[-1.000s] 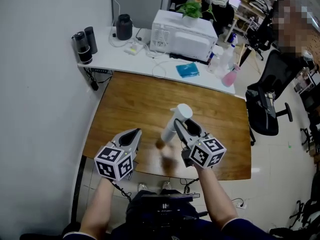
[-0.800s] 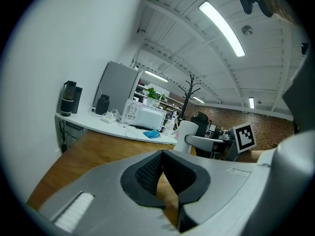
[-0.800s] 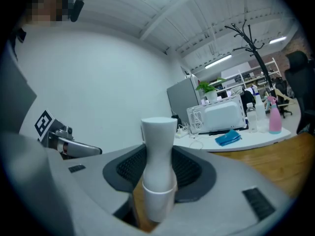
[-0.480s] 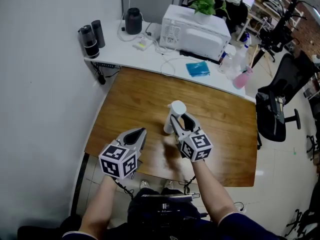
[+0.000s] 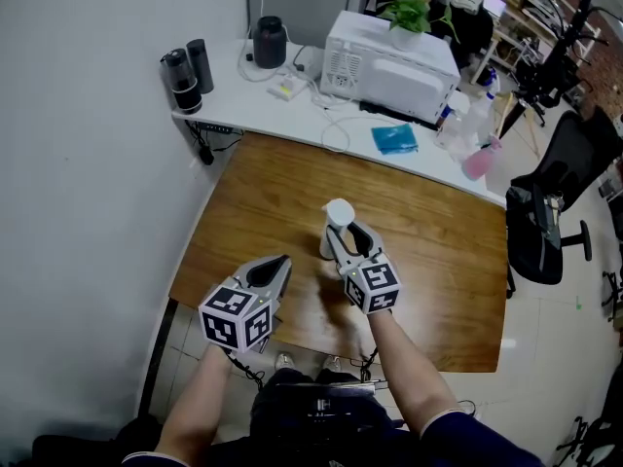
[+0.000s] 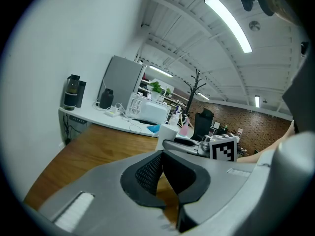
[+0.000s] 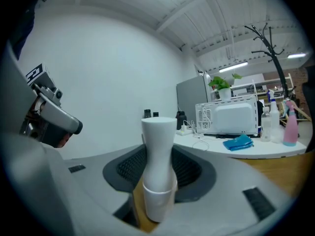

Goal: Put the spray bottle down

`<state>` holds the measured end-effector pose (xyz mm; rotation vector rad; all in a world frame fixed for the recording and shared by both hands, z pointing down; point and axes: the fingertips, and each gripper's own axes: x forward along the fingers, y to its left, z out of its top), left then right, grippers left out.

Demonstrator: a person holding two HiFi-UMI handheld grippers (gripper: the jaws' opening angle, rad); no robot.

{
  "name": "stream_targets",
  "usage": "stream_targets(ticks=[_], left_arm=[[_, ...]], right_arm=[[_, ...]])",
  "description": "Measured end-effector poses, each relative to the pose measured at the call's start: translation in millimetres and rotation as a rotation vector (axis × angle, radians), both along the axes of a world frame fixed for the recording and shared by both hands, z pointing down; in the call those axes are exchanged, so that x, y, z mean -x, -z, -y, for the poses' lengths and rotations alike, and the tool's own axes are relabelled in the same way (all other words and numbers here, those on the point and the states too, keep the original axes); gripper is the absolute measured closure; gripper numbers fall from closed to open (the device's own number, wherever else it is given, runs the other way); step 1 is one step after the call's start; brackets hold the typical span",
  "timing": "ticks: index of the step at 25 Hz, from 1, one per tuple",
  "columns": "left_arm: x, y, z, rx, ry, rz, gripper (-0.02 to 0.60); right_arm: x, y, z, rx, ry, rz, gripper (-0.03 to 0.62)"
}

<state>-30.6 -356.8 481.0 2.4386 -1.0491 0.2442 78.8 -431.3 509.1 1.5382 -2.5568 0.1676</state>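
Note:
A white spray bottle point(image 5: 337, 216) stands upright over the middle of the brown wooden table point(image 5: 255, 197); I cannot tell whether its base touches the wood. My right gripper point(image 5: 343, 233) is shut on its lower body. In the right gripper view the bottle point(image 7: 158, 151) fills the gap between the dark pads point(image 7: 129, 167). My left gripper point(image 5: 276, 265) hovers near the table's front edge, left of the bottle, with its jaws together and nothing in them. From the left gripper view point(image 6: 161, 157) the bottle point(image 6: 166, 132) shows ahead to the right.
A white desk point(image 5: 292, 117) behind the table carries a microwave point(image 5: 389, 58), a blue cloth point(image 5: 393, 138), black cups point(image 5: 185, 74), a dark jug point(image 5: 268, 40) and a pink spray bottle point(image 5: 479, 160). A black office chair point(image 5: 545, 224) stands at the right. A white wall runs along the left.
My right gripper has come down and rolled, bringing the bottle from a tilt to upright close over the table. The left gripper has hardly shifted.

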Motion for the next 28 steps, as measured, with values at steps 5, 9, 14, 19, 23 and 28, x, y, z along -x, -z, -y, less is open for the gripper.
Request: stream_targets(ticks=[5,9,14,19,23,28], left_arm=[[10.3,-2.8,2.0,0.005,0.020,0.004,0.572],[14.9,-3.4,1.9,0.011,0.025,0.007,0.572],[16.9,-2.6,1.1,0.009,0.026,0.007,0.572],[18.2,-2.3,1.5,0.008,0.025,0.009,0.572],[18.0,-2.1,-0.3,0.008,0.022,0.011,0.572],[19.2,-0.4,-2.1,0.002,0.024,0.019,0.572]], right_arm=[[1.8,-8.8,-1.3,0.004,0.006,-0.008,0.424],[4.8,-9.7,-5.0,-0.009,0.014,-0.012,0.424],[5.8,-10.7,-10.9,-0.031,0.026,-0.017,0.424],[1.9,-11.9,-14.5,-0.049,0.031,-0.006,0.424],[-1.5,-13.8,-15.7,-0.043,0.031,0.007,0.422],[-2.7,-19.3,-16.0,-0.030,0.038,0.000,0.401]])
